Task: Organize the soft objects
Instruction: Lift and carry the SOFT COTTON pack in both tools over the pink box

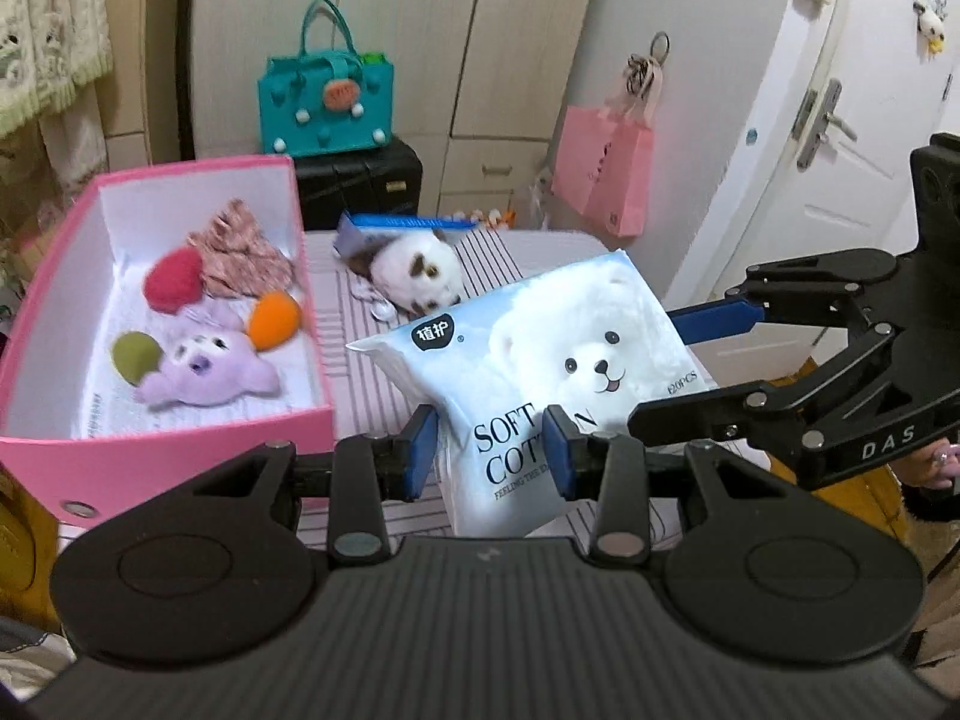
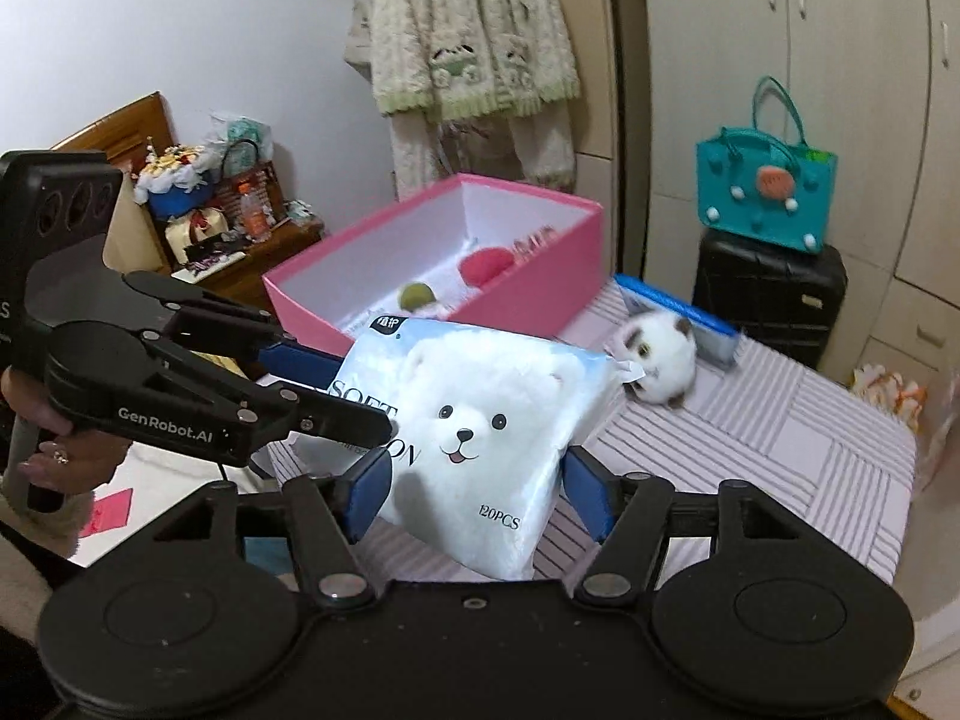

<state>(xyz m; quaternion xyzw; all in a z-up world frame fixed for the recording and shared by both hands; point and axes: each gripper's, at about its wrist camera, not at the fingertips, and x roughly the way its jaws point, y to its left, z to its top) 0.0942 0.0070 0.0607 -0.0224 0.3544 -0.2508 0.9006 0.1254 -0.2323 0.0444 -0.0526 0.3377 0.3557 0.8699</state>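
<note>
A white and blue soft cotton tissue pack [image 1: 540,354] with a bear face is held above the striped table [image 1: 372,396]; it also shows in the right wrist view [image 2: 474,414]. My left gripper [image 1: 491,450] is shut on its lower edge. My right gripper [image 2: 474,492] is shut on its other end. A pink box [image 1: 180,450] to the left holds a purple plush [image 1: 207,369], red, orange and green soft balls and a patterned cloth. A white and brown plush [image 1: 420,270] lies on the table behind the pack.
A blue flat pack [image 1: 396,225] lies behind the plush. A teal felt bag [image 1: 324,96] stands on a black suitcase [image 1: 360,180] beyond the table. Pink paper bags [image 1: 603,171] hang on the right. A bedside cabinet [image 2: 240,264] with clutter stands on the left.
</note>
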